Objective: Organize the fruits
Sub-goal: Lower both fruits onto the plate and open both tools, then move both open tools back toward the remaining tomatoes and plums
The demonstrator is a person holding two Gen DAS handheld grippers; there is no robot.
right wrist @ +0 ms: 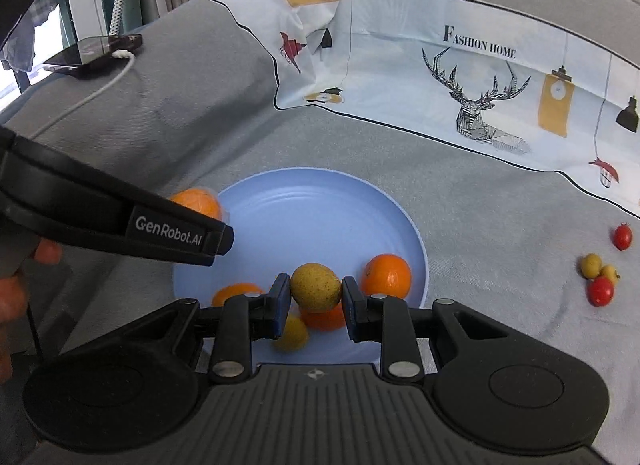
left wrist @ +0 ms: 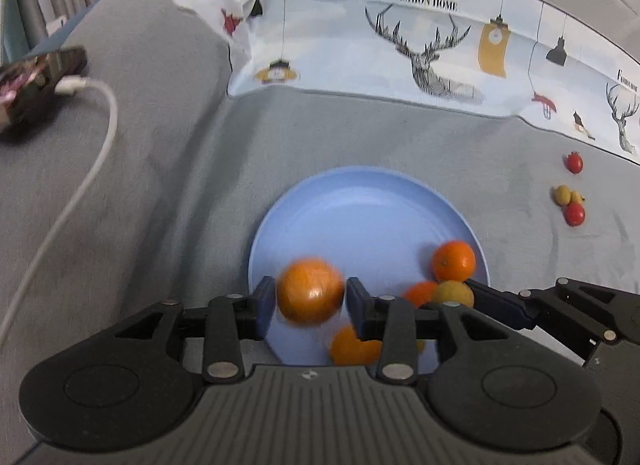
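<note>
A light blue plate lies on the grey cover. My left gripper is shut on an orange over the plate's near left edge; in the right wrist view that orange shows behind the left gripper's finger. My right gripper is shut on a yellow-green fruit just above the plate's near part; it also shows in the left wrist view. Other oranges and a yellow fruit lie on the plate.
Two red cherry tomatoes and small yellow fruits lie on the cover to the right. A phone on a white cable lies far left. A printed pillowcase lies behind the plate.
</note>
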